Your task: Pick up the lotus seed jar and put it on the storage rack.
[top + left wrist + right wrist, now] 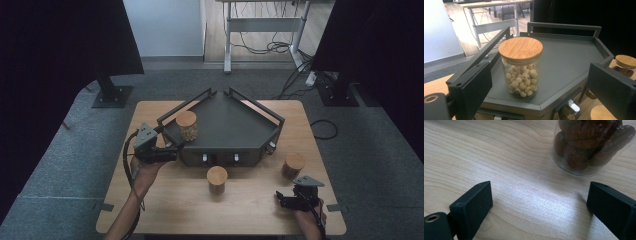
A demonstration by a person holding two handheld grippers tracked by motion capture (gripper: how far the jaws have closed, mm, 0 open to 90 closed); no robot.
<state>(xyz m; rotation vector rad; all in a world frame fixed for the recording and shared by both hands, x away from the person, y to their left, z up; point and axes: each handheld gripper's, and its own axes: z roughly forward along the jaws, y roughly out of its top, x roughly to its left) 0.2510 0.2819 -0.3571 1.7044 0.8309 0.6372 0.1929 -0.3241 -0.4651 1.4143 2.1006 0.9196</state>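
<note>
Seed jar [521, 68] upright, lid on, at the 9 o'clock corner of the tray [574, 57], just inside the rail. Left gripper [172, 150] at the jar's 7 o'clock, level with the glass. Fingers [471, 87] spread wide, short of the jar and touching nothing, with the jar centred in the gap ahead.

Probably a loading job, since two more jars wait on the bench [165, 205]. Probably a jar just set down, then, though a fresh grasp would look the same.

If backing off:
- Leave the fingers spread.
- Draw straight back toward 7 o'clock along the line of approach.
- Avoid swinging sideways, because of the rail at 9 o'clock close by the near finger.
- Clear the tray's front edge before lifting or turning.

If grasping instead:
- Slide in until the glass sits between the pads.
- Close below the lid, on the glass, not on the wood.

Right gripper [539, 202] low over the bench at its 5 o'clock corner, fingers [474, 202] apart and empty. Date jar [589, 147] at its 12 o'clock, near. Hold that hand quiet until the left is clear. Third jar [217, 179] at the tray's 6 o'clock, well out of the way.
</note>
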